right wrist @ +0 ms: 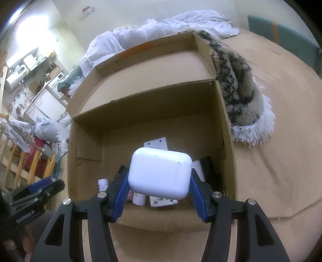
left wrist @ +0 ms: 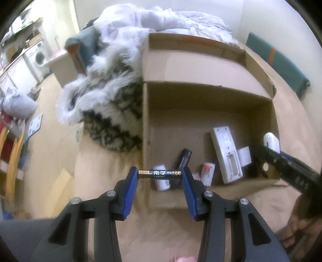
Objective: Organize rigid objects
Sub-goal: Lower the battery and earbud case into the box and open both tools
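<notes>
Tan bedding (left wrist: 112, 201) covers the bed on which an open cardboard box (left wrist: 201, 112) sits, its lid flap raised at the far side. Left of the box in the left wrist view lies a shaggy grey-and-white throw (left wrist: 104, 104), with white sheets (left wrist: 161, 18) bunched behind it. The left gripper (left wrist: 160, 175) pinches a black-and-gold battery (left wrist: 160, 174) end to end between its blue pads, over the box's near wall. Inside the box lie small white bottles (left wrist: 207, 173), a dark slim item (left wrist: 184, 159) and a white remote (left wrist: 226, 154). The right gripper (right wrist: 160, 182), jaws partly spread, clamps a white earbud case (right wrist: 160, 172) above the box's interior.
</notes>
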Available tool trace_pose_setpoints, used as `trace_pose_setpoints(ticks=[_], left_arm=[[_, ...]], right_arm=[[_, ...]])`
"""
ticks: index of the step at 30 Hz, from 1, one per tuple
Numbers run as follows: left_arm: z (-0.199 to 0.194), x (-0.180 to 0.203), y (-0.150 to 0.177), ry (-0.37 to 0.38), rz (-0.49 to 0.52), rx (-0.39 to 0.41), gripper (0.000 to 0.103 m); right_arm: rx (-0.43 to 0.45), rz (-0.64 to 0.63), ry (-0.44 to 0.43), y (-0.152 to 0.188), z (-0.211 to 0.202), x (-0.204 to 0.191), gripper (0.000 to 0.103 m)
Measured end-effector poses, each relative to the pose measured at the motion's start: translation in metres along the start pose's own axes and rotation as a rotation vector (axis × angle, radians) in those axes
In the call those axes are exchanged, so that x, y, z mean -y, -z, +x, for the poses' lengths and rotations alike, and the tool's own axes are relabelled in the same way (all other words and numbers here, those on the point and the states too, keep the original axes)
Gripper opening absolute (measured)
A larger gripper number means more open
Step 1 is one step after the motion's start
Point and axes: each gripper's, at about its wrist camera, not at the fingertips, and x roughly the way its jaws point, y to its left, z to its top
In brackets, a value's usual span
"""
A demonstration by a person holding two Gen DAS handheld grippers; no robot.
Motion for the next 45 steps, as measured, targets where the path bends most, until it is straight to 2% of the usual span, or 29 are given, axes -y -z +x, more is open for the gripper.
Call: trace_pose_setpoints(ticks=[5, 9, 13, 19, 24, 37, 39, 40, 41, 43, 45], left_arm=[[0.03, 0.015, -0.009, 0.035, 0.042, -0.075, 0.04], [0.043, 0.032, -0.007, 0.025, 0.115, -0.075, 0.04], [0.058, 0.043, -0.006, 0.014, 0.161, -0.059, 0.04], [0.071, 0.041, 0.001, 0.017, 0.136, -0.072, 0.04], [0.071, 0.042, 0.003, 0.005, 0.154, -0.061, 0.04], [0.071, 0.033, 0.005, 0.006, 0.126, -0.075, 0.04], [0.07, 0.034, 0.006, 0.01, 0.133, -0.078, 0.044], [0.069, 0.034, 0.006, 0.01, 0.135, -0.077, 0.052], [0.067, 0.034, 0.005, 0.017, 0.135, -0.071, 0.059], [0.058, 0.033, 0.004, 0.049, 0.121, -0.032, 0.064], [0.052, 0.034, 0.003, 0.043, 0.127, -0.005, 0.069]], right_arm=[[-0.047, -0.021, 0.028, -0.006, 0.019, 0.0, 0.059], [-0.128, -0.003, 0.059, -0.003, 0.039, 0.004, 0.059], [-0.158, 0.009, 0.072, 0.0, 0.046, 0.007, 0.059], [-0.187, -0.003, 0.101, 0.005, 0.052, 0.006, 0.059], [-0.215, 0.006, 0.095, 0.007, 0.058, 0.005, 0.059], [-0.212, 0.048, 0.064, 0.004, 0.05, 0.015, 0.06], [-0.203, 0.07, 0.042, 0.002, 0.048, 0.019, 0.062], [-0.198, 0.08, 0.03, 0.001, 0.047, 0.02, 0.063], [-0.192, 0.091, 0.012, 0.0, 0.046, 0.021, 0.068], [-0.165, 0.105, -0.024, -0.003, 0.04, 0.021, 0.08], [-0.127, 0.108, -0.049, -0.006, 0.033, 0.021, 0.095]])
